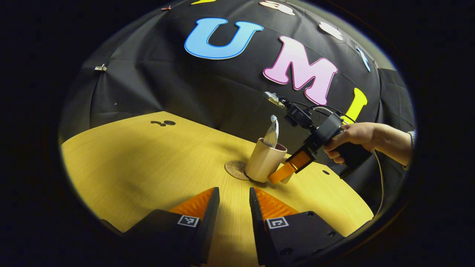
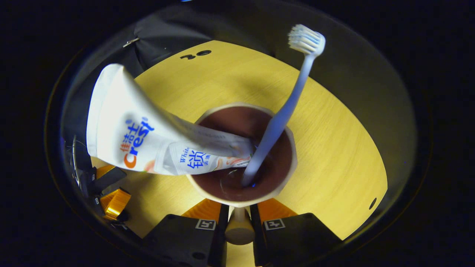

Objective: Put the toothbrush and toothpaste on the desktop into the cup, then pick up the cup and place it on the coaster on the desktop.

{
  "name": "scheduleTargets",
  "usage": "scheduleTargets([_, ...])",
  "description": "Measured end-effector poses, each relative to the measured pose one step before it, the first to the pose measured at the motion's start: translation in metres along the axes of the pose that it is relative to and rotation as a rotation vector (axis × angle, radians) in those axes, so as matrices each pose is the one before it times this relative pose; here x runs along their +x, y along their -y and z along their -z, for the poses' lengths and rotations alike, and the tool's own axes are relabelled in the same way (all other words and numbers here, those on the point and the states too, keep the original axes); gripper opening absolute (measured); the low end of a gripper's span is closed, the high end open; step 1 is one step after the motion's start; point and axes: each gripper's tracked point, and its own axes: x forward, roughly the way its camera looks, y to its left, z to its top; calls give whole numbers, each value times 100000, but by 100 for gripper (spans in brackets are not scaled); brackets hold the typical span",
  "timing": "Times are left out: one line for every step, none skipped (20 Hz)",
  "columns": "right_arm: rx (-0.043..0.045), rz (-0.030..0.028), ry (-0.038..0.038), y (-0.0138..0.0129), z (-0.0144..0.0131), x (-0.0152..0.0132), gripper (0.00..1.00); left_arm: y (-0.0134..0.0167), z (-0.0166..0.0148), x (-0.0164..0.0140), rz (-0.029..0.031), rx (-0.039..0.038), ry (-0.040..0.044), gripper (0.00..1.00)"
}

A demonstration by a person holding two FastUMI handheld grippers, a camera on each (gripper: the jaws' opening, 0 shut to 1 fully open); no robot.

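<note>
Cup: a beige, faceted ceramic-looking mug with a dark brown inside (image 2: 243,155); in the left gripper view it (image 1: 264,160) sits tilted, its base overlapping the edge of the coaster, whether lifted or resting I cannot tell.
Handle: a pale stub of the cup's handle (image 2: 239,226) sits between the right gripper's fingers; that is the sensible hold, since the smooth rounded wall would likely slip.
Handling: judged rigid, hard, and breakable if dropped; moderately heavy for a handle pinch, so it may swing or tip about the grip.
Toothpaste: a white, soft plastic tube with printed lettering (image 2: 148,142) stands in the cup, its broad crimped end leaning far out over the rim; light and floppy, it makes the load top-heavy to one side.
Toothbrush: a pale blue-white plastic brush (image 2: 285,107) leans on the opposite rim, bristles up; stiff, light, loose enough to rattle or topple out if the cup tilts.
Coaster: a round tan disc with an engraved pattern (image 1: 236,170), flat on the desktop, partly under the cup.
Right gripper (image 2: 239,218): fingers pressed together on the handle; seen in the left gripper view (image 1: 284,174) held by a hand (image 1: 350,142).
Left gripper (image 1: 234,202): fingers spread apart, holding nothing, well back from the cup.
Desktop: yellow wood-grain tabletop (image 1: 141,163).
</note>
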Motion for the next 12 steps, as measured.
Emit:
scheduleTargets([-1047,506,892,-155,-353,1,32,-306,105,-183,-663,-51,-214,52])
scheduleTargets([-463,33,811,-216,-610,130,32,-271,48,-203,-549,-192,-54,52])
scheduleTargets([203,-394,853,-359,-391,69,32,-237,-66,-177,-308,-335,35,52])
scheduleTargets([249,-160,476,-57,-396,-22,31,360,272,-282,-192,-273,220,52])
scheduleTargets([63,174,405,-28,-346,192,32,138,217,-255,-184,-147,187,52])
scheduleTargets([293,181,414,-33,-303,251,32,13,-54,-136,-206,35,112,52])
scheduleTargets([383,40,14,-125,-198,365,32,-47,-14,-86,-165,76,140,52])
scheduleTargets([12,-213,12,-73,-3,47,31,44,-146,-46,-60,-2,-37,52])
scheduleTargets([-113,-201,-31,-63,-111,132,32,-108,-110,-4,-101,-6,57,52])
scheduleTargets([-50,-28,-154,2,-36,142,32,3,-110,113,98,-36,-72,52])
scheduleTargets([-61,177,-71,-19,1,88,32,-396,110,226,-53,25,-91,52])
scheduleTargets([-164,195,0,19,35,155,32,-58,6,209,126,32,-44,52])
